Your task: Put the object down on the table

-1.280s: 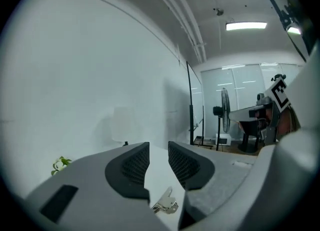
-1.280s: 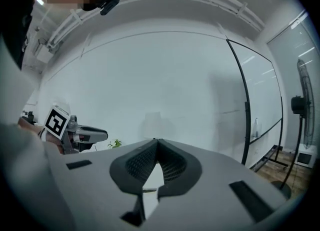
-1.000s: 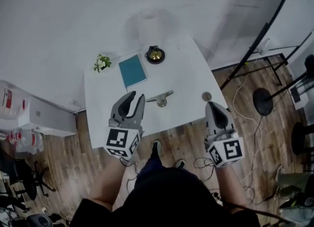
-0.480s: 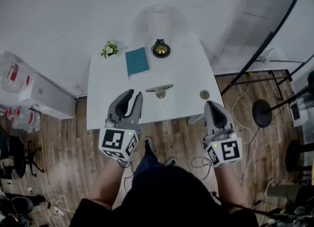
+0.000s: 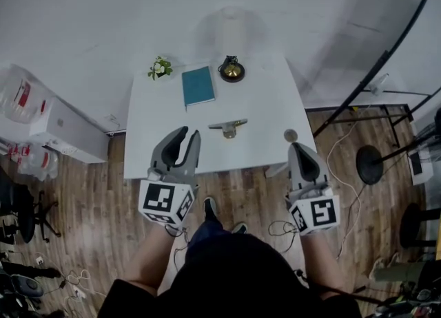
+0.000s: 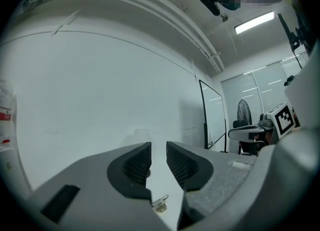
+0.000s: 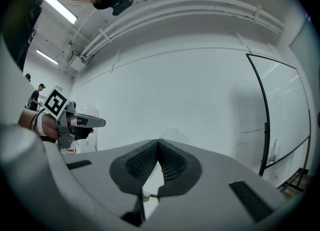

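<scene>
Looking down from the head view, I have both grippers held up near the table's (image 5: 262, 103) front edge, neither touching anything. My left gripper (image 5: 189, 135) has its jaws a narrow gap apart with nothing between them. My right gripper (image 5: 301, 147) has its jaws closed tip to tip, pinching nothing. The metal piece (image 5: 227, 128) lies on the table near the middle, well apart from both grippers. Behind it I see a teal book (image 5: 198, 86), with a small plant (image 5: 160, 68) to the book's left and a brass bell (image 5: 231, 69) to its right. A small round thing (image 5: 290, 135) rests near the table's right front corner, just ahead of my right gripper.
</scene>
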Demonstrator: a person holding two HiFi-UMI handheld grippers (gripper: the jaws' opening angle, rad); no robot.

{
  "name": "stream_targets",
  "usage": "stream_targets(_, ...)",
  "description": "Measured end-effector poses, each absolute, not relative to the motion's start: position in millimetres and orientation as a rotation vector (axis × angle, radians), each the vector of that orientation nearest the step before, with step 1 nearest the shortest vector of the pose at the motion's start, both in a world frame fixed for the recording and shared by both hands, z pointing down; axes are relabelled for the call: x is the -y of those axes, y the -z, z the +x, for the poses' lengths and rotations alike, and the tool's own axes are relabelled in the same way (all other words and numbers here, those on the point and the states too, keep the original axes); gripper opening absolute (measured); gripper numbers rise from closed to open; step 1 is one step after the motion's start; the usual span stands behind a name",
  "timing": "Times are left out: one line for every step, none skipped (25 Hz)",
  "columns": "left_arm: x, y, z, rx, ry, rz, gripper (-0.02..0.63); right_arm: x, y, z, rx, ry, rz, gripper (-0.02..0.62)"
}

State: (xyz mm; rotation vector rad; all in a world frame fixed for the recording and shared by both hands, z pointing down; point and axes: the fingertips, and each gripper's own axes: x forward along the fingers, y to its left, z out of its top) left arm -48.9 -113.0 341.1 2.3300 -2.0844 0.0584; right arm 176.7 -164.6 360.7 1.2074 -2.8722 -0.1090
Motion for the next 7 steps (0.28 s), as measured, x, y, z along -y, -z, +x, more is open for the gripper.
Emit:
stream_targets(114, -341, -50, 2.085, -0.06, 2.329, 0.092, 165, -360, 175, 2.871, 0.113, 1.205, 0.005)
stream_targets(115, -341, -51, 2.086, -0.06, 2.328, 0.091, 166, -359, 173, 2.872, 0.118, 1.201, 0.005)
stream_targets(117, -341, -52, 2.086, -0.06, 2.326, 0.092, 167, -359, 172, 2.875, 0.121, 1.197, 0.004)
stream_targets(119, -341, -53, 2.085, -0.06, 2.324, 0.091, 169, -358, 170, 2.877, 0.123, 1.193, 0.005)
stream_targets(122, -341, -53, 2.082, -0.06, 2.325, 0.091, 171, -359, 169, 2.877, 0.123, 1.19, 0.005)
stream_targets(124, -341, -54, 2.079, -0.06, 2.325, 0.091, 173, -359, 168, 2.877, 0.123, 1.188, 0.005)
stream_targets(127, -342, -54, 2.076, -0.06, 2.327, 0.092, 175, -360, 167, 2.876, 0.124, 1.186, 0.005)
